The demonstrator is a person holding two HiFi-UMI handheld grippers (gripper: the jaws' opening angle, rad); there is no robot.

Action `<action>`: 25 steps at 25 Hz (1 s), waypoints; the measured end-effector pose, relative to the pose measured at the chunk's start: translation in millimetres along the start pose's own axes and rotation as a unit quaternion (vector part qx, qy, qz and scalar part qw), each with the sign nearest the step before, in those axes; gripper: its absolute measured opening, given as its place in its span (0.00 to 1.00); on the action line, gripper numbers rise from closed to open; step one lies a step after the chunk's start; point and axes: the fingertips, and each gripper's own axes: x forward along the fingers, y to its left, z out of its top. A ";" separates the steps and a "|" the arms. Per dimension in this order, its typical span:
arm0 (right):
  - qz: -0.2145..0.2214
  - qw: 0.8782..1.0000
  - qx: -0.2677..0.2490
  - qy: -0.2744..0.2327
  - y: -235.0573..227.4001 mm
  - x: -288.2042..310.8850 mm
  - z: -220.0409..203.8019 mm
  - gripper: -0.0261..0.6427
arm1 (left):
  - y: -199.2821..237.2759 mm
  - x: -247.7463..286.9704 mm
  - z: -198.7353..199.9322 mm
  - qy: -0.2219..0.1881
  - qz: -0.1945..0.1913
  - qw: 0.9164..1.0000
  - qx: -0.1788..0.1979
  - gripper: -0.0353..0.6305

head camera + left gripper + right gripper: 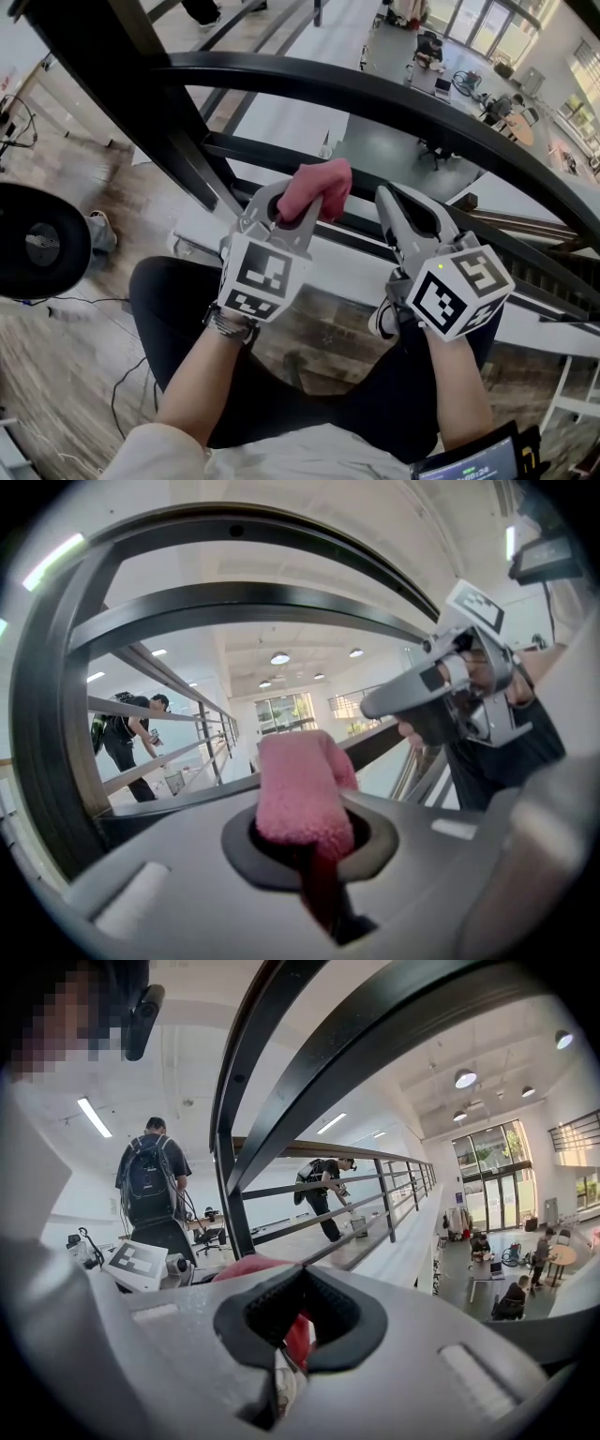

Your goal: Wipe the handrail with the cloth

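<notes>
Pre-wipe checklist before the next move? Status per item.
1. Cloth gripped in left tool: ok. The jaws are shut on it and a wad sticks out in front.
2. Cloth on handrail: not ok. In the left gripper view the top rail arches above the cloth with a gap.
3. Right tool empty: ok. The jaws are together with nothing between them.
4. Right tool clear of the cloth: ok. In the head view it sits beside the cloth, apart from it.
5. Rail stretch ahead free of objects: ok, as far as it is visible.
6. Dirt on the rail: cannot tell.
</notes>
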 end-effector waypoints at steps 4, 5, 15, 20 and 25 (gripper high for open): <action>0.007 1.000 0.000 0.000 7.2 5.2 0.9 0.04 | 11.5 -4.9 -5.2 0.003 0.013 1.000 -0.009 0.10; 0.009 1.000 0.000 0.000 9.5 7.1 1.3 0.04 | 15.4 -6.3 -6.8 0.004 0.017 1.000 -0.012 0.10; 0.025 1.000 -0.001 0.000 26.0 18.4 4.3 0.04 | 40.9 -15.0 -15.7 0.010 0.044 0.998 -0.035 0.10; 0.028 1.000 -0.002 0.002 29.4 23.7 5.1 0.04 | 44.3 -14.7 -15.0 0.009 0.045 0.998 -0.032 0.10; 0.028 1.000 -0.001 0.002 29.9 24.0 4.9 0.04 | 51.7 -18.3 -18.9 0.012 0.055 0.998 -0.038 0.10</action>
